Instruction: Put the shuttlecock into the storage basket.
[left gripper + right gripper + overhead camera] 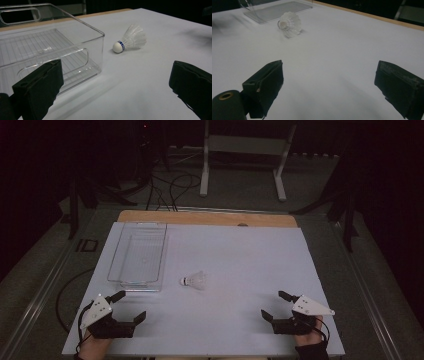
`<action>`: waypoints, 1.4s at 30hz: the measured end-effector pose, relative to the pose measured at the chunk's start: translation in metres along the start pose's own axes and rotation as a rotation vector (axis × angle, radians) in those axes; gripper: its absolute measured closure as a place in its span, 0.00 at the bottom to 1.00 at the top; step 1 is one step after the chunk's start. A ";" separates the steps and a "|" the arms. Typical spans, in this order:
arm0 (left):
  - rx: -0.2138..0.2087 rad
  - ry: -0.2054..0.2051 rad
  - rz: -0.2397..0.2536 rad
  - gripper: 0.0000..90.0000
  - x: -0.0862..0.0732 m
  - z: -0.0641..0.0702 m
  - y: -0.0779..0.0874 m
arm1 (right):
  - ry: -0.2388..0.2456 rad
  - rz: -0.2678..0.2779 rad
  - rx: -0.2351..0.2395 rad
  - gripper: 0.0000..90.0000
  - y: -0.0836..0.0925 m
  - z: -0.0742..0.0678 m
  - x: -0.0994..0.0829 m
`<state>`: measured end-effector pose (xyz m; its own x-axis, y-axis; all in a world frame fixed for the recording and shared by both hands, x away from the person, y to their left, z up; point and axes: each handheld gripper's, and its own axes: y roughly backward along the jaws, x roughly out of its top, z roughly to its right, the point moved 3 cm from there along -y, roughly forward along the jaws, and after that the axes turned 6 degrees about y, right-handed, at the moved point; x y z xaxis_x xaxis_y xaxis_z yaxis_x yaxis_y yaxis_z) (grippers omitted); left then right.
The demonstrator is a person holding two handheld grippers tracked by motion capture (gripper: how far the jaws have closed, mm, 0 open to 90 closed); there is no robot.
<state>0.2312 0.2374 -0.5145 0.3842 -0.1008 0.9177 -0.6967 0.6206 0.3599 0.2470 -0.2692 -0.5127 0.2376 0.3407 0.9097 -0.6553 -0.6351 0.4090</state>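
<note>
A white shuttlecock (194, 280) lies on its side on the white table, cork end toward the left; it also appears in the left gripper view as the shuttlecock (131, 38) and from its skirt side in the right gripper view (290, 23). Just left of it stands a clear plastic bin (137, 257), empty inside (45, 47). My left gripper (131, 306) rests near the front left corner, jaws wide apart, nothing between them (115, 85). My right gripper (276, 305) sits at the front right, open and empty too (329, 82).
The white table top (240, 265) has a wooden strip (210, 217) along its far edge. Beyond it stand a white frame's legs (242, 165) and cables on a dark floor. Bare surface lies between the two grippers and the shuttlecock.
</note>
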 end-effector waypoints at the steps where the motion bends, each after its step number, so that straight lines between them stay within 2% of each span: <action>1: -0.001 -0.002 0.003 0.00 0.000 0.000 0.000 | -0.004 -0.004 0.000 0.09 0.000 0.000 0.000; 9: 0.009 -0.015 -0.003 0.00 0.000 0.000 -0.001 | -0.010 -0.007 -0.004 0.09 0.000 0.000 0.000; 14: 0.007 -0.010 -0.009 0.00 0.000 0.000 -0.002 | 0.005 -0.014 -0.023 0.09 0.000 0.000 0.000; 16: -0.005 -0.003 -0.004 0.00 0.001 0.000 -0.002 | 0.003 -0.007 -0.014 0.09 0.000 -0.001 0.001; 18: 0.001 -0.016 -0.008 0.00 0.001 0.001 -0.003 | 0.004 -0.008 -0.015 0.09 0.000 -0.001 0.001; 21: 0.001 -0.013 -0.015 0.00 0.002 0.001 -0.003 | 0.003 -0.007 -0.014 0.09 0.000 -0.001 0.001; 23: -0.008 -0.017 -0.018 0.00 0.006 0.002 -0.002 | 0.002 -0.009 -0.016 0.09 0.000 -0.001 0.001; 25: -0.045 -0.003 -0.001 0.00 0.013 0.002 -0.002 | 0.001 -0.009 -0.017 0.09 0.000 -0.001 0.001; 26: -0.058 -0.026 -0.011 0.00 0.019 0.003 -0.002 | -0.001 -0.015 -0.019 0.09 -0.002 -0.001 0.000; 27: -0.058 -0.026 -0.011 0.00 0.019 0.003 -0.002 | -0.001 -0.015 -0.019 0.09 -0.002 -0.001 0.000; 28: -0.069 -0.065 -0.042 0.00 0.024 0.005 -0.004 | 0.001 -0.021 -0.023 0.09 -0.002 -0.001 0.000; 29: -0.069 -0.065 -0.042 0.00 0.024 0.005 -0.004 | 0.001 -0.021 -0.023 0.09 -0.002 -0.001 0.000; 30: -0.071 -0.088 -0.057 0.00 0.025 0.006 -0.004 | 0.012 -0.019 -0.026 0.09 -0.002 -0.003 0.001; 33: -0.102 -0.098 -0.078 0.00 0.028 0.008 -0.006 | 0.020 -0.017 -0.025 0.09 -0.001 -0.004 0.002; 34: -0.109 -0.124 -0.097 0.00 0.028 0.010 -0.007 | 0.020 -0.011 -0.024 0.09 -0.001 -0.004 0.002; 37: -0.126 -0.148 -0.124 0.00 0.028 0.013 -0.008 | 0.016 -0.011 -0.023 0.09 -0.001 -0.004 0.002; 38: -0.151 -0.147 -0.140 0.00 0.028 0.014 -0.008 | 0.016 -0.014 -0.021 0.09 -0.001 -0.004 0.001; 39: -0.151 -0.147 -0.140 0.00 0.028 0.014 -0.008 | 0.016 -0.014 -0.021 0.09 -0.001 -0.004 0.001; 41: -0.163 -0.154 -0.163 0.00 0.029 0.014 -0.009 | 0.013 -0.012 -0.015 0.09 -0.001 -0.004 0.001; 42: -0.181 -0.172 -0.195 0.00 0.030 0.015 -0.009 | 0.011 -0.018 -0.014 0.09 -0.002 -0.004 0.001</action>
<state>0.2395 0.2168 -0.4880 0.3811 -0.3517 0.8550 -0.4954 0.7032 0.5101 0.2453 -0.2645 -0.5126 0.2418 0.3595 0.9013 -0.6608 -0.6191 0.4243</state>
